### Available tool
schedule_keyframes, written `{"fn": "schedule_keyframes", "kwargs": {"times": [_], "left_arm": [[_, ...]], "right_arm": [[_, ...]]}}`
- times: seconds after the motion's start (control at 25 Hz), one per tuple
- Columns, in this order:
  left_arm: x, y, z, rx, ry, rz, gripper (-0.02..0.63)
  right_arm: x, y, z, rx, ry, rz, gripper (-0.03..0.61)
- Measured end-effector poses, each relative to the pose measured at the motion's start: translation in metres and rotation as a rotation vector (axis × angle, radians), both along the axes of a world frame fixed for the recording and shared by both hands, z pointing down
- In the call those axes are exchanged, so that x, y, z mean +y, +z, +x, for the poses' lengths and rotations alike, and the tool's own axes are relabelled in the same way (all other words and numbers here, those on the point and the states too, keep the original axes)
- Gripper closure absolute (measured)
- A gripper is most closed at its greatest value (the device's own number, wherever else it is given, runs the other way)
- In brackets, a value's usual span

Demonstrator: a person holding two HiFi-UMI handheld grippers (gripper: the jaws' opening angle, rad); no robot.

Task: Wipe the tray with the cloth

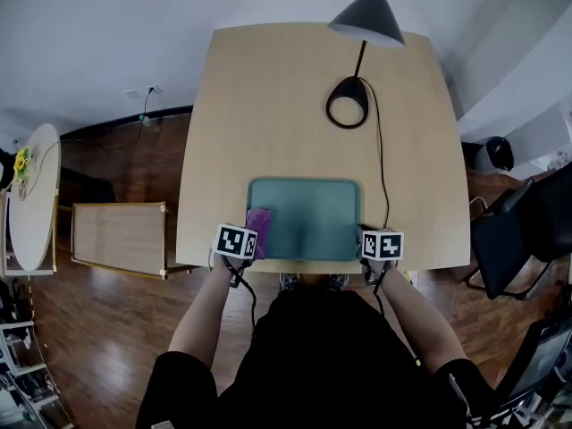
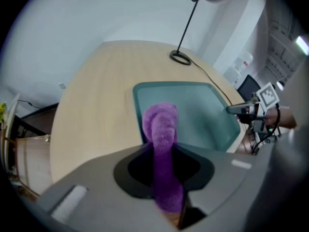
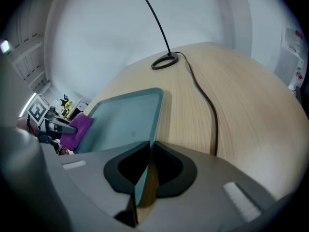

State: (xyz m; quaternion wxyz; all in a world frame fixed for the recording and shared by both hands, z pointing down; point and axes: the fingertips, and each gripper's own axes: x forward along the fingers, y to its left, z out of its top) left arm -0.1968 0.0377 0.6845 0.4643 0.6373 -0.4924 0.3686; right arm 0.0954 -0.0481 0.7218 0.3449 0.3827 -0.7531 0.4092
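You had your left hand-held gripper [image 2: 169,187] clamped on the purple cloth [image 2: 161,122] at the left edge of the tray [image 1: 313,217], whose long side ran rightward to your right hand-held gripper [image 3: 144,178], which pinched its rim.

Wide bare room is lying open on the light wooden bench [image 1: 259,105] left of and beyond the teal rectangular tray [image 1: 313,222]. The black desk lamp [image 1: 368,16] is standing beyond it, and its black cord [image 1: 382,177] is running close beside my right tongs [image 3: 146,153].
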Motion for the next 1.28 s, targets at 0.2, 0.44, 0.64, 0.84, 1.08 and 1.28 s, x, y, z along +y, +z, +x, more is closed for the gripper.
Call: {"fn": "schedule_keyframes", "kwargs": {"times": [0.2,0.44,0.64,0.84,1.08,1.28], "left_arm": [[0.013,0.002,-0.013,-0.011,0.000,-0.004,0.506],[0.006,0.006,0.018,0.025,0.047,-0.024,0.506],[-0.003,0.007,0.083,0.059,0.195,-0.034,0.506],[-0.020,0.005,0.155,0.071,0.397,-0.027,0.505],[-0.034,0.004,0.233,0.088,0.577,-0.020,0.505],[-0.038,0.005,0.263,0.091,0.598,-0.006,0.503]], "right_arm": [[0.000,0.001,0.000,0.017,0.009,0.008,0.547],[-0.001,-0.001,-0.003,0.029,0.022,0.014,0.548],[-0.002,-0.002,-0.004,0.025,0.033,0.021,0.548],[0.001,-0.005,-0.007,0.004,0.027,0.027,0.549],[0.003,-0.007,-0.007,-0.036,0.048,0.022,0.551],[0.004,-0.008,-0.007,-0.054,0.058,0.027,0.552]]}}
